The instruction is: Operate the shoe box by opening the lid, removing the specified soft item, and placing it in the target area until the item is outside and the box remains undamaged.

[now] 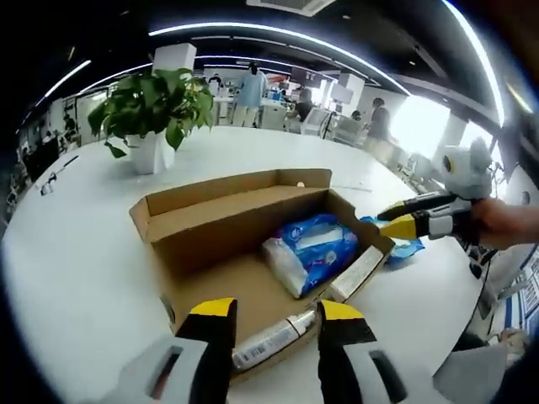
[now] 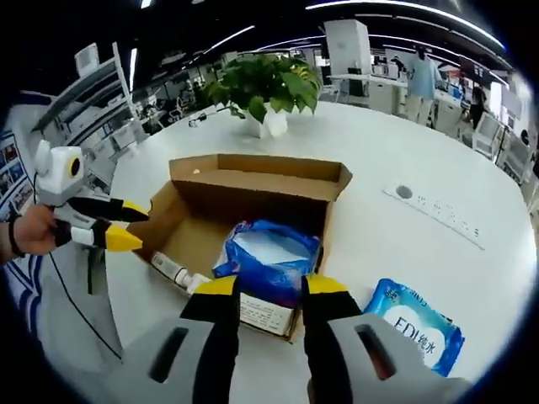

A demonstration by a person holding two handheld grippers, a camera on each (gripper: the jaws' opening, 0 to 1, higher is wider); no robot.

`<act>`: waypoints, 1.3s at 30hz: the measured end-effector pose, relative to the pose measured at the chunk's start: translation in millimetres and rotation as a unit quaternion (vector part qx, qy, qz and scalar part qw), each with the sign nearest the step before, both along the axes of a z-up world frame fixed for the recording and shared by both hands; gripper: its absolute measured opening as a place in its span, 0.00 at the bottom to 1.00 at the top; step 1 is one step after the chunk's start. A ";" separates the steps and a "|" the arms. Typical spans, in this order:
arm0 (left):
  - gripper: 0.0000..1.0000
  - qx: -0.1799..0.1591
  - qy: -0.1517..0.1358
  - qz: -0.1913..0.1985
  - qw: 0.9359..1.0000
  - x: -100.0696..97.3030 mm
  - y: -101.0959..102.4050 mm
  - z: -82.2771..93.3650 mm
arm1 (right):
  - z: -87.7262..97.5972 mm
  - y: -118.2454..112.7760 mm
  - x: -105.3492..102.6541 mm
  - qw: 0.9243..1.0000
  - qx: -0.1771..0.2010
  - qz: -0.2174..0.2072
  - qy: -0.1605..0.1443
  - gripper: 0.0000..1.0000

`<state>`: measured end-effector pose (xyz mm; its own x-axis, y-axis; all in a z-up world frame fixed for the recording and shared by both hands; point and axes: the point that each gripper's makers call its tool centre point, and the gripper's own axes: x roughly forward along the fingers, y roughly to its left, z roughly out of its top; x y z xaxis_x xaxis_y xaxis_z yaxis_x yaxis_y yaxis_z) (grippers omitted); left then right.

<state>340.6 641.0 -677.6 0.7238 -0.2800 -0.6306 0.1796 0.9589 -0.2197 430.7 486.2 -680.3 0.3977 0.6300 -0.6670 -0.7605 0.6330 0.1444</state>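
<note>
Cardboard shoe box [image 2: 253, 198] open, blue tissue pack [image 2: 271, 257] inside; at 12 o'clock of right tool [image 2: 269, 290], jaws parted, empty; left tool [image 1: 276, 316] likewise open.

Open-plan office: desks [image 1: 278, 114], strip lights [image 1: 278, 35], potted plant [image 1: 156, 109].

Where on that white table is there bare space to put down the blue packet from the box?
Bare tabletop lies between the shoe box, the potted plant and the grey strip. More lies left of the box in the left gripper view. It is crowded where the second blue pack lies beside the box.
</note>
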 end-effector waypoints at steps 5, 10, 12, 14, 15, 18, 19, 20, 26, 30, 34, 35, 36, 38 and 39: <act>0.39 -0.009 0.000 -0.005 1.000 -12.9 -6.7 -4.4 | -6.8 6.8 1.6 0.998 -0.038 0.046 -0.005 0.34; 0.39 -0.016 0.004 -0.006 1.000 -25.8 -10.1 -11.0 | -6.3 22.2 5.1 0.994 -0.062 0.086 -0.020 0.41; 0.39 -0.017 0.004 -0.006 1.000 -28.5 -10.8 -11.3 | -6.2 29.1 4.8 0.991 -0.070 0.109 -0.026 0.43; 0.39 -0.018 0.002 -0.005 1.000 -30.3 -10.6 -11.6 | -8.7 33.8 5.9 0.987 -0.087 0.132 -0.030 0.44; 0.40 -0.018 0.001 -0.005 1.000 -31.0 -10.3 -11.4 | -9.4 34.7 6.5 0.986 -0.090 0.137 -0.032 0.45; 0.40 -0.019 -0.001 0.000 1.000 -33.6 -8.1 -9.2 | -13.5 40.6 7.7 0.980 -0.111 0.161 -0.034 0.48; 0.40 -0.020 -0.003 0.002 1.000 -34.9 -7.4 -8.3 | -14.4 41.9 8.3 0.980 -0.114 0.163 -0.032 0.48; 0.40 -0.021 -0.003 0.003 1.000 -36.0 -6.8 -7.8 | -15.3 43.0 8.7 0.979 -0.117 0.166 -0.031 0.49; 0.38 -0.025 -0.007 0.010 1.000 -41.5 -0.6 -10.2 | -30.0 47.7 9.2 0.966 -0.152 0.207 -0.032 0.54; 0.38 -0.024 -0.007 0.011 1.000 -42.3 1.8 -9.8 | -35.1 51.7 12.9 0.963 -0.159 0.217 -0.027 0.54; 0.38 -0.023 -0.007 0.014 1.000 -43.6 4.7 -11.3 | -35.3 56.0 12.1 0.961 -0.162 0.223 -0.022 0.55; 0.38 -0.021 -0.006 0.014 1.000 -43.8 5.0 -11.9 | -36.0 56.6 11.7 0.960 -0.164 0.226 -0.022 0.55; 0.38 -0.016 -0.006 0.011 1.000 -44.3 5.2 -13.0 | -37.3 57.4 11.9 0.959 -0.166 0.229 -0.023 0.55; 0.38 -0.014 -0.006 0.009 1.000 -44.2 4.8 -12.8 | -40.6 58.5 11.6 0.957 -0.170 0.236 -0.020 0.55; 0.38 -0.014 -0.006 0.008 1.000 -44.1 4.8 -12.9 | -44.0 59.5 11.8 0.955 -0.172 0.239 -0.017 0.55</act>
